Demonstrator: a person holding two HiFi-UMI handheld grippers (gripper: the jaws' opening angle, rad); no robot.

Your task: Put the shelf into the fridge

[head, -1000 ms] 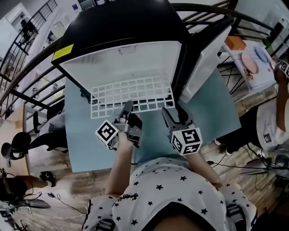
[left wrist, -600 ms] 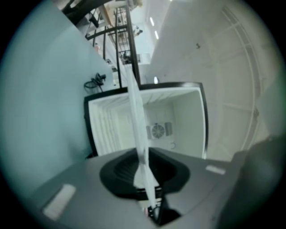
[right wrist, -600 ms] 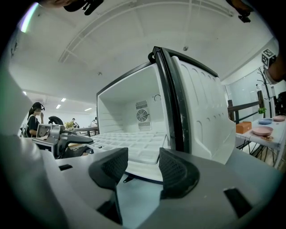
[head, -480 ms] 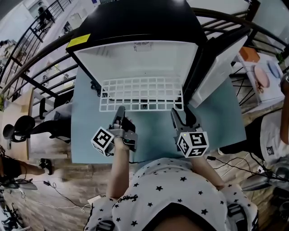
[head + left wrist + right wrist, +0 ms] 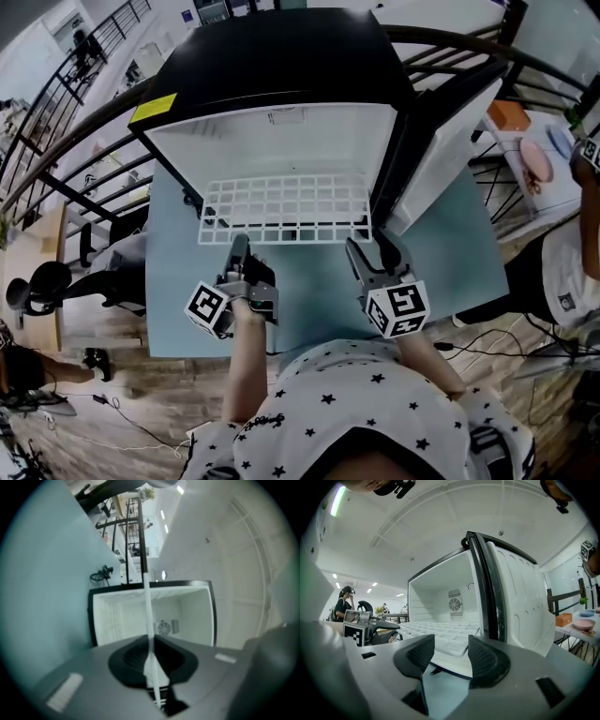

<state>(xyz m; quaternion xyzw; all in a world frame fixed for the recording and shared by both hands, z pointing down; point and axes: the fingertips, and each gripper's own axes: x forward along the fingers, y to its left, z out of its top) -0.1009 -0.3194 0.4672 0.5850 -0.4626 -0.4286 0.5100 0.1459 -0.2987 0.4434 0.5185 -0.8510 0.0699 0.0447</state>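
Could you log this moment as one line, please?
left gripper shut on shelf | right gripper open | shelf partly in fridge | door open

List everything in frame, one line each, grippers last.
fridge: 1, black shell, white inside, on the table, open
door: 1, white inner face, swung right
shelf: 1, white wire, back part in the fridge, front edge sticking out
table: 1, teal, under the fridge
label: 1, yellow, fridge's top left corner
plate: 1, pink, far right
box: 1, orange, near the plate
chair: 1, black, floor at left
bystander: 1, white shirt, right edge
left gripper: 1, grey, shut on the shelf's front edge
right gripper: 1, grey, open, at the shelf's front right corner
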